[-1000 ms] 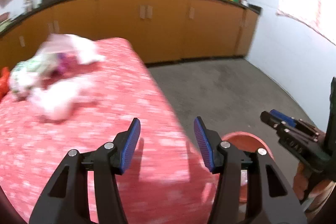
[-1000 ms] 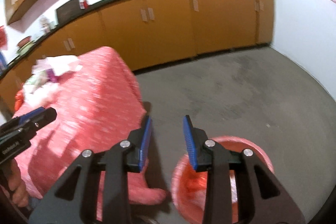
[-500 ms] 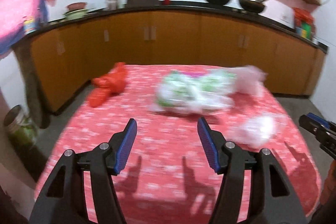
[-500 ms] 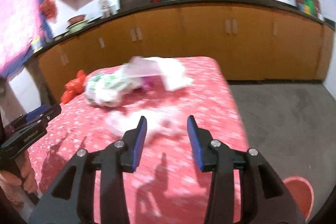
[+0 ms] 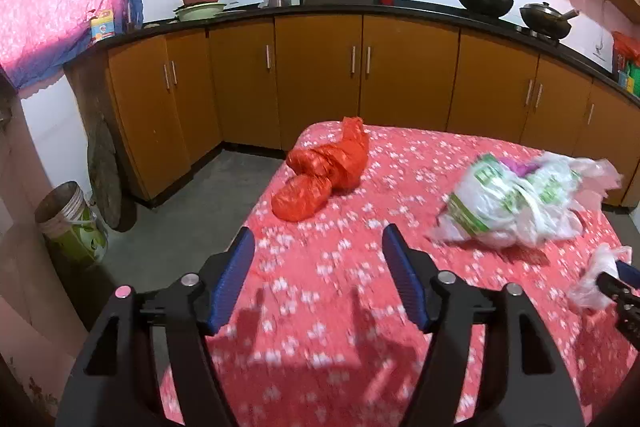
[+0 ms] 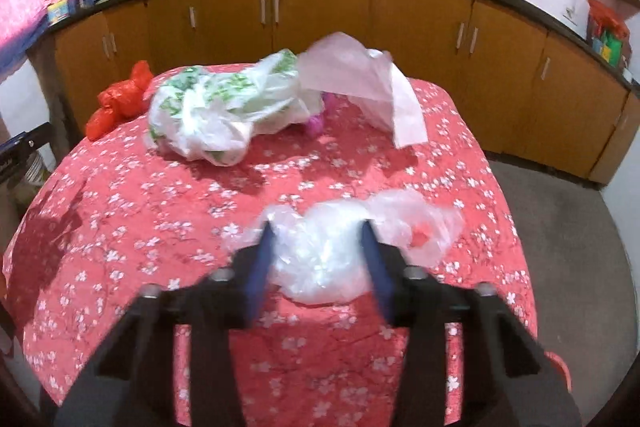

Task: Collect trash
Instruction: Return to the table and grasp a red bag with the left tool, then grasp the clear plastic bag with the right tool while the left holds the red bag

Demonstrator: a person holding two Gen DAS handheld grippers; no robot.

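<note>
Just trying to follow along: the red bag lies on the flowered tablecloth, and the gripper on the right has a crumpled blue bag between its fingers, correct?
Not blue. In the right wrist view the bag between the right gripper fingers is clear, see-through plastic. The red bag does lie on the flowered tablecloth.

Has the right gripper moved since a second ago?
Yes. The right gripper swung from over the floor and red bin to over the table, now closing around a clear bag.

Crumpled clear bag point(image 6: 332, 255), green-print bag point(image 6: 224, 107), red bag point(image 5: 324, 171) on tablecloth
</note>
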